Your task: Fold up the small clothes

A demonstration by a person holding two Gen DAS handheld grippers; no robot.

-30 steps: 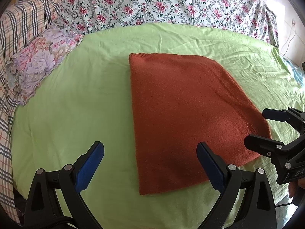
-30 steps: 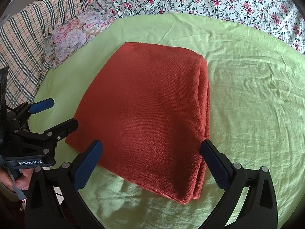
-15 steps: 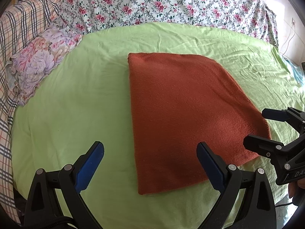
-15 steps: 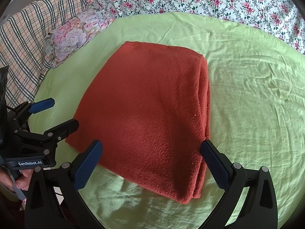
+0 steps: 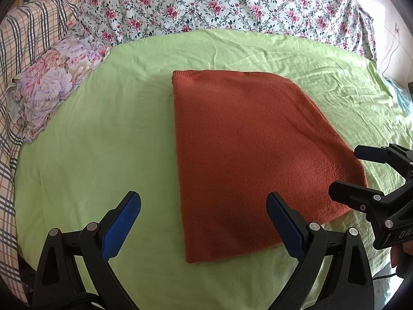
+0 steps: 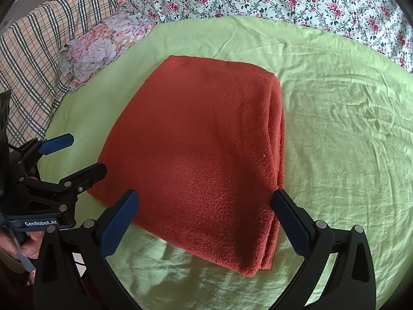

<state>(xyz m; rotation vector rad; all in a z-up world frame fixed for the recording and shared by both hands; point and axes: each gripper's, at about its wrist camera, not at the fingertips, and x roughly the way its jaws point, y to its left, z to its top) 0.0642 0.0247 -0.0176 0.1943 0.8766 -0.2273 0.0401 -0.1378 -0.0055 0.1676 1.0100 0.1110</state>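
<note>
A rust-red knit garment [image 5: 247,155] lies folded flat in a rectangle on the green sheet [image 5: 103,142]. In the right wrist view the garment [image 6: 206,155] shows stacked layers along its right edge. My left gripper [image 5: 204,222] is open and empty, held above the garment's near left corner. My right gripper [image 6: 206,217] is open and empty, above the near edge of the garment. Each gripper shows in the other's view: the right gripper [image 5: 361,170] at the garment's right corner, the left gripper [image 6: 77,155] at its left corner.
A floral quilt [image 5: 219,2] covers the far side of the bed. A flowered pillow [image 5: 51,82] and a plaid blanket [image 5: 15,51] lie at the left. The green sheet [image 6: 348,129] is wrinkled to the right of the garment.
Almost nothing has changed; both grippers stay open in place and the garment lies still.
</note>
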